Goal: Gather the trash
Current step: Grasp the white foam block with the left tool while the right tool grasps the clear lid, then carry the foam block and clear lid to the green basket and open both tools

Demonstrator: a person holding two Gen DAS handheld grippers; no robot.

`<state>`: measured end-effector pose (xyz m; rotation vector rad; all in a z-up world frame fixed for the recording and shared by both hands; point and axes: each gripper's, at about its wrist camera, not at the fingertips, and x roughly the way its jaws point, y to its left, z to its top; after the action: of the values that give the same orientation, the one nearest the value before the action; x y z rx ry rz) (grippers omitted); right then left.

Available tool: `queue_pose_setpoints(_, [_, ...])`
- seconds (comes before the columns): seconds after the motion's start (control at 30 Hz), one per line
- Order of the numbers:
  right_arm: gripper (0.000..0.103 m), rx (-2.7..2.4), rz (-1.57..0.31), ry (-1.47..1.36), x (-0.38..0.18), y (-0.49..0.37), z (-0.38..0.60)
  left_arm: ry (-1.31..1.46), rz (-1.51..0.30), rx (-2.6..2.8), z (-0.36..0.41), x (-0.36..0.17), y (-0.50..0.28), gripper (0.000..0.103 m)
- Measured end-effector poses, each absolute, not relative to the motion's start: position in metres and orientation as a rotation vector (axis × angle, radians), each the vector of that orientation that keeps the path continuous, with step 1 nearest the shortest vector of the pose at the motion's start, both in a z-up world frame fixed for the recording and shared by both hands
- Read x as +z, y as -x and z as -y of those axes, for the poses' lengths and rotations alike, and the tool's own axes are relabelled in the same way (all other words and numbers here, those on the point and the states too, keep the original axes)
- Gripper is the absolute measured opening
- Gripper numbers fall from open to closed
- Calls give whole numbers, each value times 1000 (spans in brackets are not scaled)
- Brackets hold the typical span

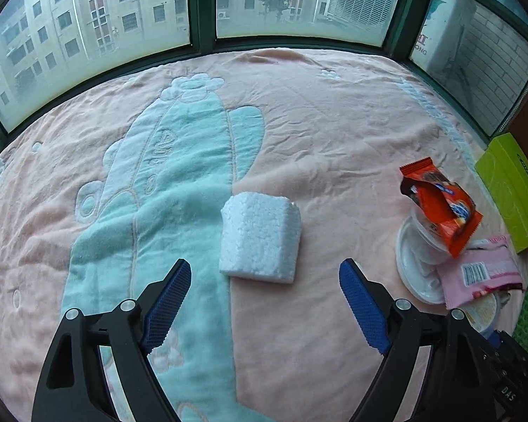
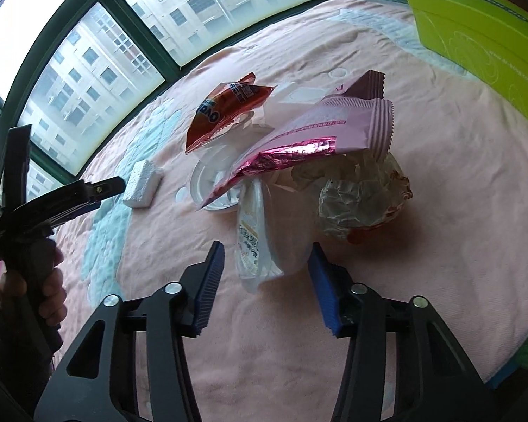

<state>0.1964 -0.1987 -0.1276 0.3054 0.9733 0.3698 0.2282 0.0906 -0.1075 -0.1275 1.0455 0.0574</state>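
Foam block lies just ahead of spread left jaws; right jaws spread, perhaps straddling plastic wrapper.

Pink blanket, bright litter

The blanket is pink with a mint cactus pattern; the foam block white; one wrapper orange, another pink with foil lining; the box lime green; jaws blue-padded.

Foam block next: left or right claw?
Left. The left claw is open and aimed straight at the foam block. The right claw faces the wrapper pile, straddling a clear plastic bag, with the foam far off to its left.
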Motion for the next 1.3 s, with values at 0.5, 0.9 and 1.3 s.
queue_pose_setpoints(0.5, [33,387,-991,-339,-130,-198,195,104,-1094,53,-100,-137,-261,85])
queue_pose_setpoints(0.9, [33,398,-983,-374,-133,-198,195,114,-1099,12,-97,-148,-261,58])
queue_pose_setpoints(1.3, [33,466,-949,-339,-112,-166,200,154,-1047,-38,-81,-117,-223,58])
